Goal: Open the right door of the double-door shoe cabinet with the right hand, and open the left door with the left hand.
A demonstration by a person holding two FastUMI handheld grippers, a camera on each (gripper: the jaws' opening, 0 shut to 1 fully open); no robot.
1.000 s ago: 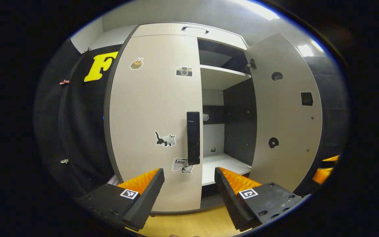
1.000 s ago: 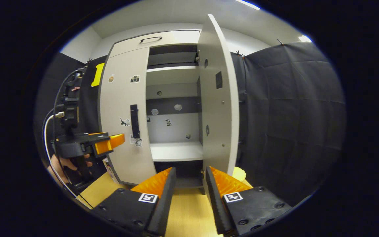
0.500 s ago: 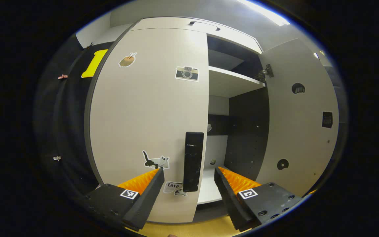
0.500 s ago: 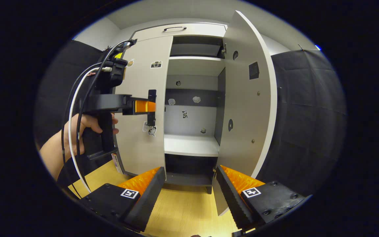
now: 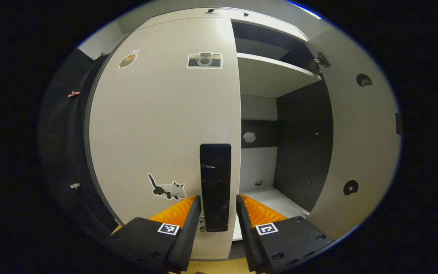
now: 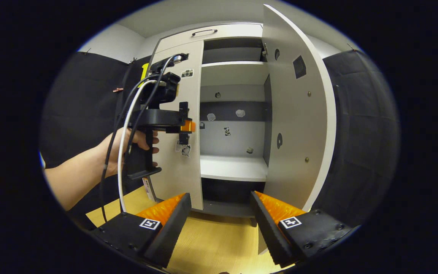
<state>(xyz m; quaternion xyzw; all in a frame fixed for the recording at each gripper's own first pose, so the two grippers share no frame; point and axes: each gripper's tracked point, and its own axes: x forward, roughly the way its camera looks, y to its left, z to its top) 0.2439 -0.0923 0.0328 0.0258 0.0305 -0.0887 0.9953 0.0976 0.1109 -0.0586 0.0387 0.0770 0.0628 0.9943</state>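
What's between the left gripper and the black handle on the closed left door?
Nothing visible. The left gripper is open, its fingers flanking the black vertical bar handle on the pale, sticker-covered left door; whether they touch it is unclear. The pale right door stands open, well aside.

Bare forearm (image 6: pixel 78 179), black gripper body (image 6: pixel 154 118) — white and black cables (image 6: pixel 122 152)

right door (image 6: pixel 299 125) swung wide — left door (image 6: pixel 181 114) closed, left gripper (image 6: pixel 186 125) at its handle, right gripper (image 6: pixel 219 224) spread apart

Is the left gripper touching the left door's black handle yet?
Cannot tell. In the left gripper view the left gripper straddles the handle, with slivers either side too thin to judge.
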